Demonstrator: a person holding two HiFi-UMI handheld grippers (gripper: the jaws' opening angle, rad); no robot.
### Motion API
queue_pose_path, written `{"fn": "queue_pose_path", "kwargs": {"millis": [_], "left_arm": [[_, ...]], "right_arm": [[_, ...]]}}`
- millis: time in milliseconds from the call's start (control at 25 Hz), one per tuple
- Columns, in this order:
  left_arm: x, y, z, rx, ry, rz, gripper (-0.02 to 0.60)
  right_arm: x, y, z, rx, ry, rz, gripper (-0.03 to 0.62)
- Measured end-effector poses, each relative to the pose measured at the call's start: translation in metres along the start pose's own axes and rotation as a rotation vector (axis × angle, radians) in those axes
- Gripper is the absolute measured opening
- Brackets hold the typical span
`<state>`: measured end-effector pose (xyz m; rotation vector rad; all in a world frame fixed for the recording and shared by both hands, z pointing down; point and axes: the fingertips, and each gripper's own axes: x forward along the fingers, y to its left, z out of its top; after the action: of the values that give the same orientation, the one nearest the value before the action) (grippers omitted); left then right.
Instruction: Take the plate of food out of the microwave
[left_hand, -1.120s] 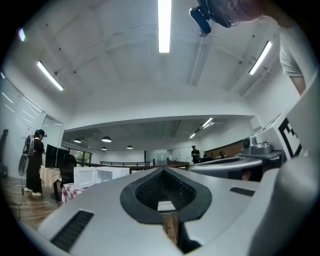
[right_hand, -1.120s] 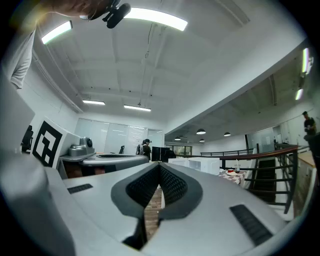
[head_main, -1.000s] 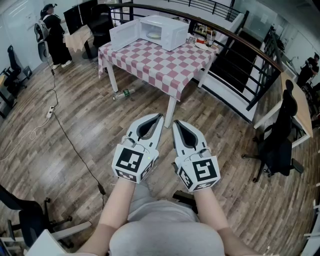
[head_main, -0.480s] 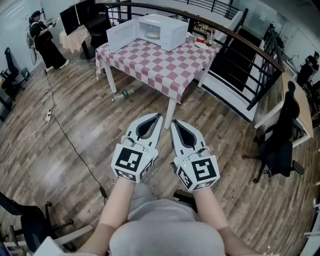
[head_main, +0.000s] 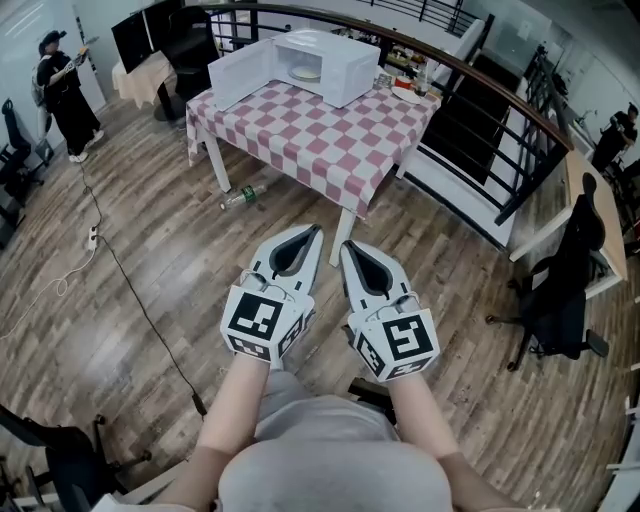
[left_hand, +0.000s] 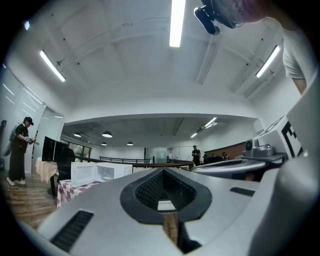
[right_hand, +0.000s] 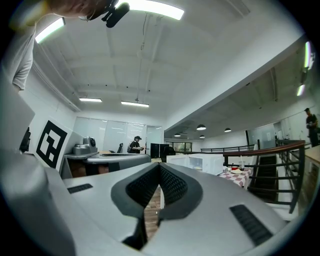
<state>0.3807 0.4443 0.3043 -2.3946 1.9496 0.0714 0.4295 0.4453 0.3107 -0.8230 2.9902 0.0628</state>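
A white microwave (head_main: 330, 62) stands at the far end of a table with a pink-checked cloth (head_main: 320, 130); its door (head_main: 240, 72) hangs open to the left. Inside lies a pale plate of food (head_main: 307, 72). Both grippers are held side by side over the wooden floor, well short of the table. My left gripper (head_main: 313, 231) is shut and empty, and so is my right gripper (head_main: 347, 246). The left gripper view shows the microwave (left_hand: 100, 172) small and far beyond the closed jaws (left_hand: 162, 171). In the right gripper view the microwave (right_hand: 200, 163) is just right of the jaw tip (right_hand: 159, 165).
A plastic bottle (head_main: 243, 197) lies on the floor by the table leg. Bottles and a dish (head_main: 410, 85) sit on the table's far right corner. A black railing (head_main: 500, 100) runs behind, an office chair (head_main: 560, 290) stands right, a person (head_main: 62, 90) far left, a cable (head_main: 130, 280) crosses the floor.
The table and microwave have come nearer in the head view as both grippers advance together. The person at far left has shifted. Both grippers stay shut.
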Motion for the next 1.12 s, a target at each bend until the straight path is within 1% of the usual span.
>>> {"fn": "queue_pose_path", "kwargs": {"millis": [400, 640, 880, 1120], "left_arm": [[0.021, 0.069, -0.002, -0.012, 0.010, -0.005, 0.000], [0.031, 0.111, -0.006, -0.009, 0.022, -0.036, 0.000], [0.045, 0.144, -0.011, -0.001, 0.036, -0.082, 0.000], [0.055, 0.176, -0.014, -0.008, 0.030, -0.086, 0.000]], "right_arm": [[0.070, 0.000, -0.004, 0.011, 0.013, -0.020, 0.025], [0.112, 0.004, -0.007, 0.025, 0.007, -0.061, 0.025], [0.149, 0.000, -0.012, 0.038, 0.004, -0.112, 0.025], [0.182, 0.002, -0.016, 0.033, 0.012, -0.117, 0.025]]}}
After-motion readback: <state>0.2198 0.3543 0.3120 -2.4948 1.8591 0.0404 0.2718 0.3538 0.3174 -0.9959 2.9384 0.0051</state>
